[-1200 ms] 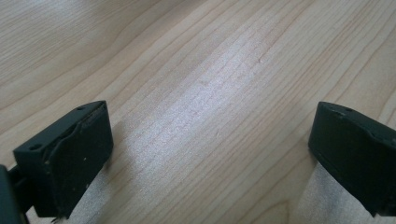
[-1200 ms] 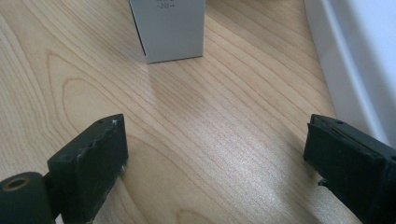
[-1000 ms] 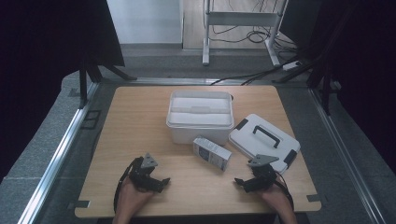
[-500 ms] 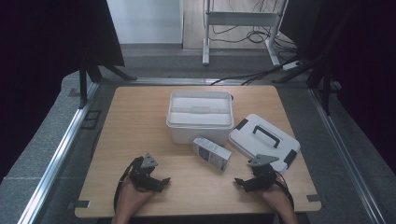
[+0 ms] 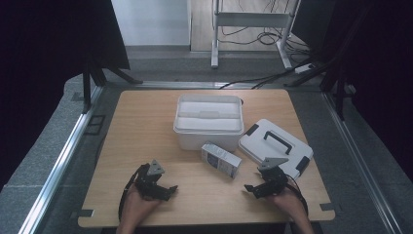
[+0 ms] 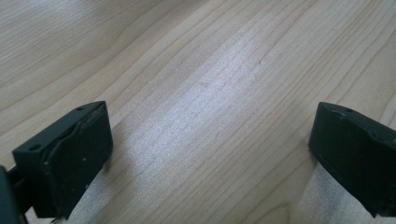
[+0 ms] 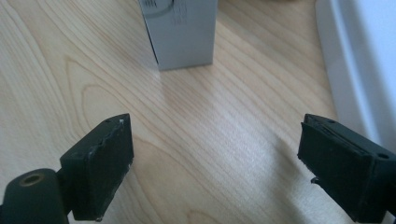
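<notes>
I have the left gripper (image 5: 164, 189) resting low on the bare worktop (image 5: 141, 126), fingers (image 6: 70, 163) spread wide and holding nothing. My right gripper (image 5: 253, 189) is equally wide, empty. Just ahead of it lies a small carton (image 7: 180, 32), white lid (image 5: 275, 147) beside it, open bin (image 5: 208, 121) beyond.

White tub (image 5: 208, 119), white black-handled lid (image 5: 275, 146), grey carton (image 5: 221, 159), pale wood-grain table (image 5: 141, 131).

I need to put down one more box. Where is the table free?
Free: the left half of the table, beside the white bin, and the front strip between the left tongs and right tongs. Crowded: right, where carton and lid lie.
</notes>
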Demonstrator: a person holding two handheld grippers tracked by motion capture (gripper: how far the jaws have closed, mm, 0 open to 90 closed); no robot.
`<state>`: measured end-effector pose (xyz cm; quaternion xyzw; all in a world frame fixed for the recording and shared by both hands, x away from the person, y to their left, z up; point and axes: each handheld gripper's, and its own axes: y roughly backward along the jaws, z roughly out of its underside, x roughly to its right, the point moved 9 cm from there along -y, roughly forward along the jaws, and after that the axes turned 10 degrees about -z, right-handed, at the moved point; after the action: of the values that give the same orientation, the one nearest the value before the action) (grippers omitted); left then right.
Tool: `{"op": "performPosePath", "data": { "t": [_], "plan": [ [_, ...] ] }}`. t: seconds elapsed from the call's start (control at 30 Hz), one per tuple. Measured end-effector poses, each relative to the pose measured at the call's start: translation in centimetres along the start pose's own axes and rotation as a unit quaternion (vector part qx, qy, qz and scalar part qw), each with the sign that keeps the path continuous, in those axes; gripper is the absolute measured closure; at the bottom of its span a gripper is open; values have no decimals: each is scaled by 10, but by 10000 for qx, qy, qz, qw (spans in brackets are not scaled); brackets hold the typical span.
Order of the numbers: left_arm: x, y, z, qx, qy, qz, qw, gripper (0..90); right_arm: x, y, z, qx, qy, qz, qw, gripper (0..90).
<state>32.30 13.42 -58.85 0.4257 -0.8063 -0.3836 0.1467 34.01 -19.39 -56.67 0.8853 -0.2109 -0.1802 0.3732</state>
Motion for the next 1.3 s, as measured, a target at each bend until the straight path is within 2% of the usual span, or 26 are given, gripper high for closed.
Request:
{"op": "performPosePath", "data": {
  "t": [0.13, 0.4, 0.6, 0.73, 0.83, 0.87, 0.93, 1.07, 1.13, 1.17, 1.3],
  "plan": [
    [0, 0, 0, -2, -2, 0, 10000, 0, -1, 4, -7, -115, 16, -17, 9999, 115],
    [0, 0, 0, -1, 0, 0, 10000, 0, -5, 4, -29, -579, 64, -127, 9982, 126],
    [0, 0, 0, -5, -11, 3, 10000, 0, -9, 1, -51, -919, 200, -205, 9954, 122],
    [0, 0, 0, -2, -15, 1, 10000, 0, -11, -5, -67, -1191, 299, -199, 9922, 127],
    [0, 0, 0, 0, -14, 2, 10000, 0, -12, -10, -80, -1391, 414, -186, 9892, 135],
    [0, 0, 0, 5, -7, -1, 10000, 0, -14, -14, -89, -1526, 478, -201, 9869, 154],
    [0, 0, 0, 8, 0, -3, 10000, 0, -14, -17, -93, -1592, 524, -197, 9857, 164],
    [0, 0, 0, 9, 0, -3, 10000, 0, -14, -27, -105, -1948, 663, -199, 9784, 230],
    [0, 0, 0, 7, 6, -2, 10000, 0, -13, -35, -110, -2192, 709, -192, 9729, 279],
    [0, 0, 0, 4, 1, -1, 10000, 0, -13, -35, -110, -2192, 709, -192, 9729, 279],
    [0, 0, 0, 1, -12, -1, 10000, 0, -11, -46, -113, -2481, 753, -168, 9657, 333]
  ]
}}
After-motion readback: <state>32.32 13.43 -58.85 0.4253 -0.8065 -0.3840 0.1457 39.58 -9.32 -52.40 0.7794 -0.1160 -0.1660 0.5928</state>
